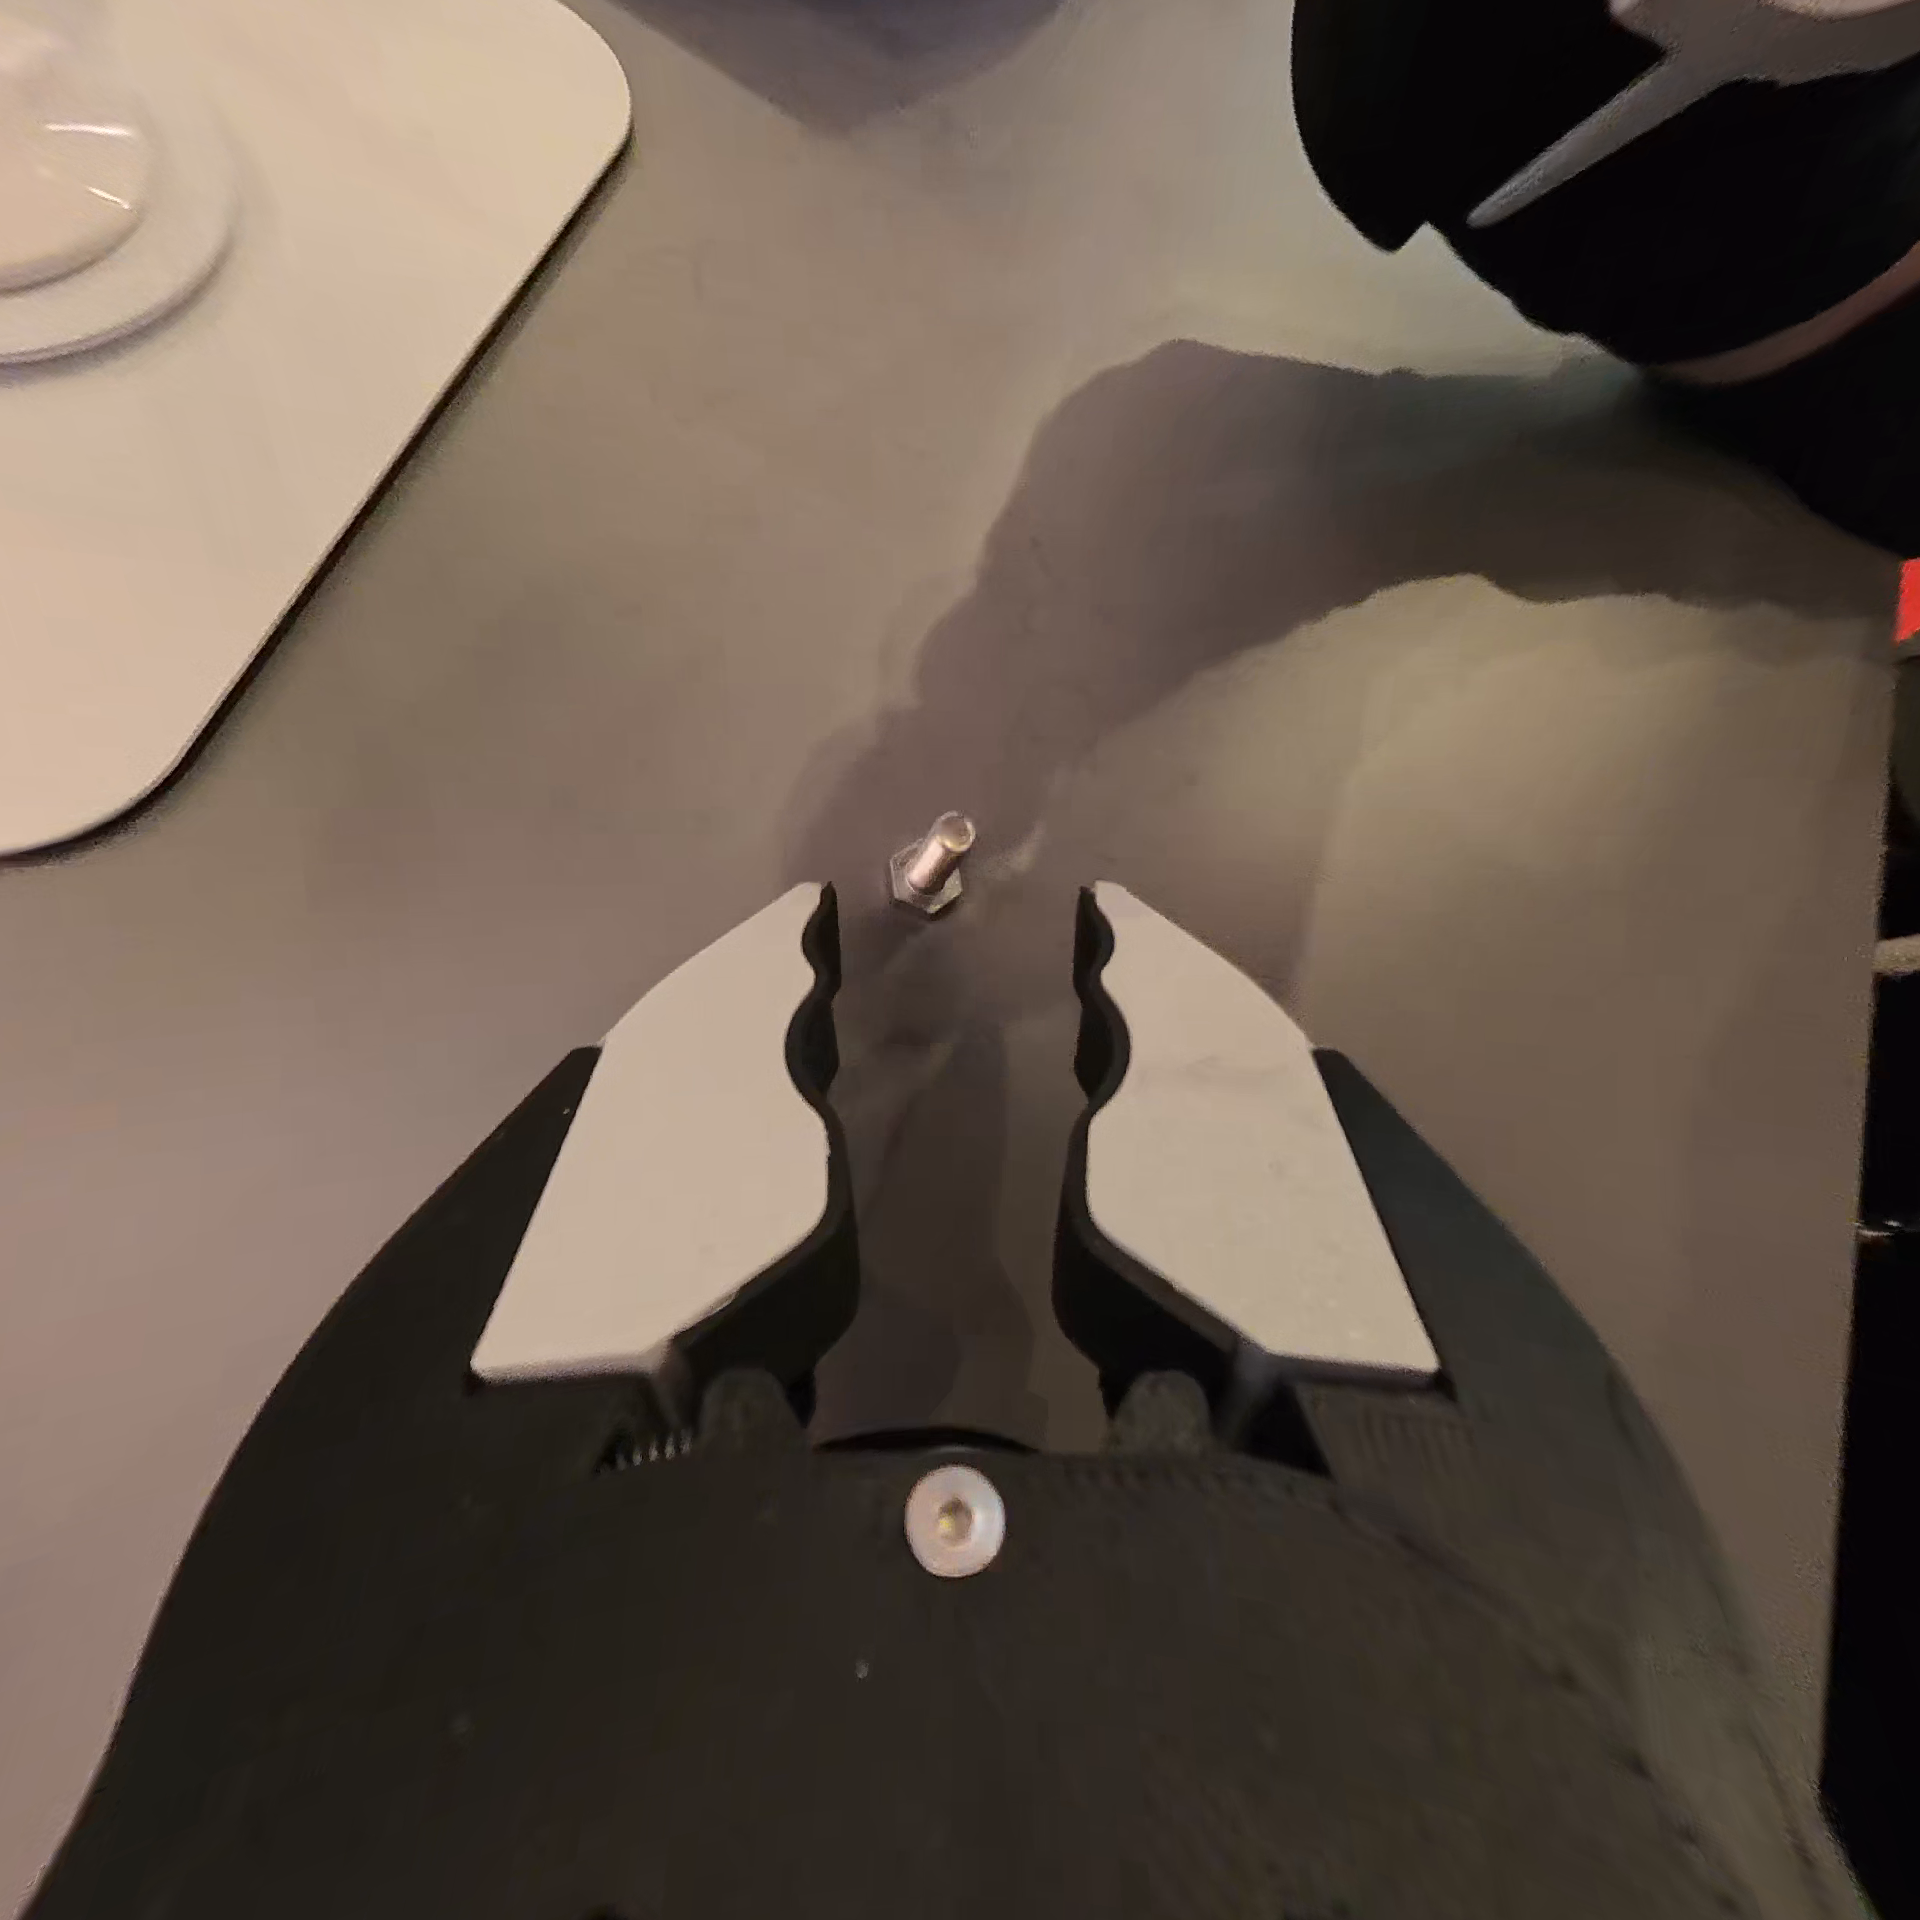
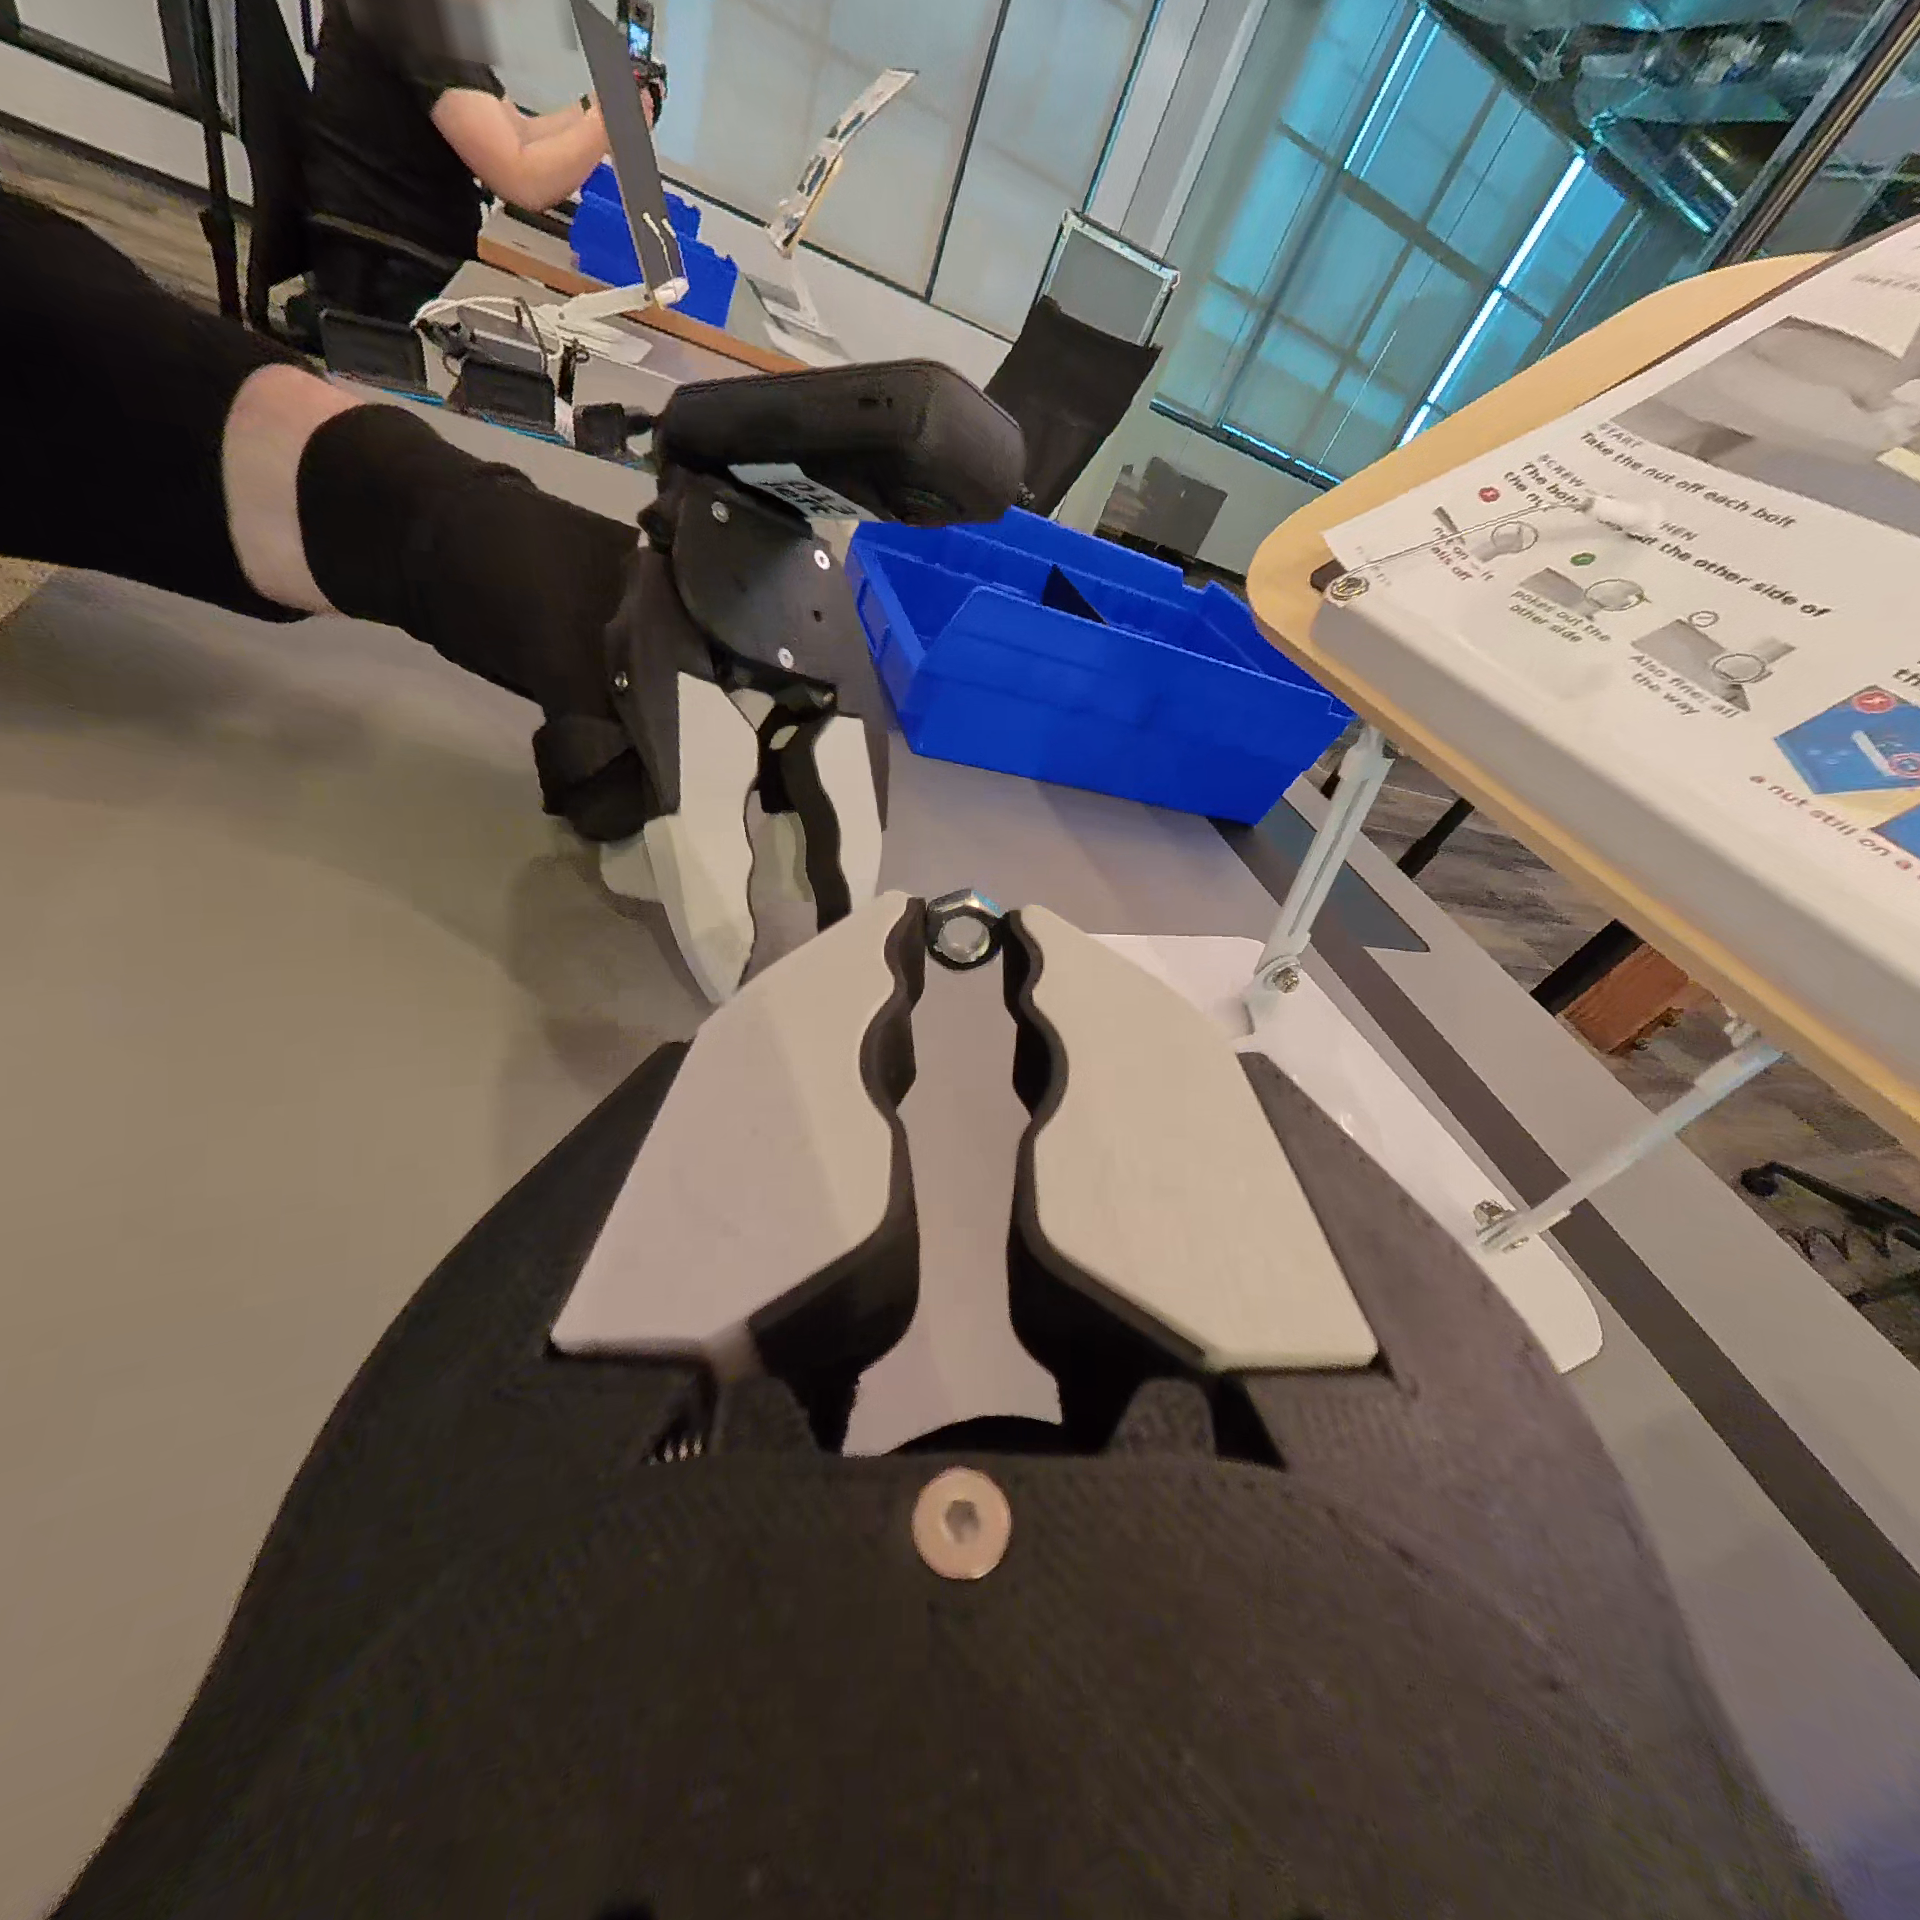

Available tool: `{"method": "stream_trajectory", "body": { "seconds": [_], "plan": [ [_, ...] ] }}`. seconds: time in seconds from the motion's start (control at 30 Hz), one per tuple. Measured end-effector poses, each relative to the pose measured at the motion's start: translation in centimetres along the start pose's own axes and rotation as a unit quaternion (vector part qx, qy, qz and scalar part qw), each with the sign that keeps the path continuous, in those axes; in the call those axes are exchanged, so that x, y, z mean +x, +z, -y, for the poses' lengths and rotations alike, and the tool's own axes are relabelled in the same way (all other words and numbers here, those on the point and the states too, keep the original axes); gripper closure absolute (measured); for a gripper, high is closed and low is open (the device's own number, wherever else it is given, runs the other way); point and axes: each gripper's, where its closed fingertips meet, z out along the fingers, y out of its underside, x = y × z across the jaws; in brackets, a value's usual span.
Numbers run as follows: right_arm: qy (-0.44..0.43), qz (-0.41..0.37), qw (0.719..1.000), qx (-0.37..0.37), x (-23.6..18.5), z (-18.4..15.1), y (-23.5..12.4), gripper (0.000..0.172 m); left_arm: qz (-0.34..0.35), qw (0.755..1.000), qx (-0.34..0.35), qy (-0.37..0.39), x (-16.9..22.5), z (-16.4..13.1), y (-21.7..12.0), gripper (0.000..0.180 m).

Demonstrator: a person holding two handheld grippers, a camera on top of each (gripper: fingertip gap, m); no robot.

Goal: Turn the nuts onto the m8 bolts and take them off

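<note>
While the left gripper (image 1: 954,904) stands with its jaws spread wide and nothing between the black wavy pads, the small silver hex-head bolt (image 1: 928,871) stands on its head on the grey tabletop (image 1: 520,727), shank up and slightly tilted, just beyond the fingertips and touching neither.

Item: right gripper (image 2: 962,928), jaws drawn close on a small silver hex nut (image 2: 962,930), gripped at the very tips, its bore facing the camera; both black pads press its flanks.

Item: left gripper as seen from the right wrist view (image 2: 790,914), held by a hand in a black glove (image 2: 468,582), fingers pointing down at the tabletop, apart.

Item: blue plastic parts bin (image 2: 1091,686), on the table beyond both grippers.

Item: tilted wooden board bearing a printed instruction sheet (image 2: 1662,582), on white metal struts, at right.

Item: pale rounded-corner mat (image 1: 312,416) with a clear round dish (image 1: 83,208), far left of the bolt.

Item: a person in black (image 2: 395,135) at a further table, with another blue bin.
</note>
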Motion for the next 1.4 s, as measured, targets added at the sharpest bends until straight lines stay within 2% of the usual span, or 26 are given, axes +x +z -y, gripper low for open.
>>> {"method": "stream_trajectory", "body": {
  "seconds": [0.27, 0.5, 0.67, 0.9, 1.17, 1.4],
  "plan": [
    [0.005, 0.005, 1.0, -0.003, -0.1, -0.2, 0.1, 0.157, 0.013, 0.999, -0.036, 0.016, -0.6, -0.2, 2.0, 0.149],
    [0.004, 0.008, 1.0, -0.004, -0.3, -0.3, 0.3, 0.157, 0.005, 0.999, -0.04, 0.035, -0.3, -0.5, 1.8, 0.153],
    [0.003, 0.009, 1.0, -0.005, -0.4, -0.2, 0.3, 0.157, -0.002, 0.998, -0.044, 0.036, -0.2, -0.6, 1.9, 0.166],
    [0.005, 0.022, 1.0, -0.013, -0.7, -0.6, 0.4, 0.158, 0.013, 0.998, -0.03, 0.051, -0.3, -0.2, 1.6, 0.167],
    [0.008, 0.042, 0.998, -0.042, -1.6, -1.6, 1.1, 0.158, 0.119, 0.979, -0.06, 0.154, -0.4, 2.3, 0.1, 0.168],
    [0.042, 0.023, 0.997, -0.058, -1.1, -2.1, 1.4, 0.158, 0.173, 0.964, -0.075, 0.186, 0.0, 3.7, 0.5, 0.17]
  ]
}}
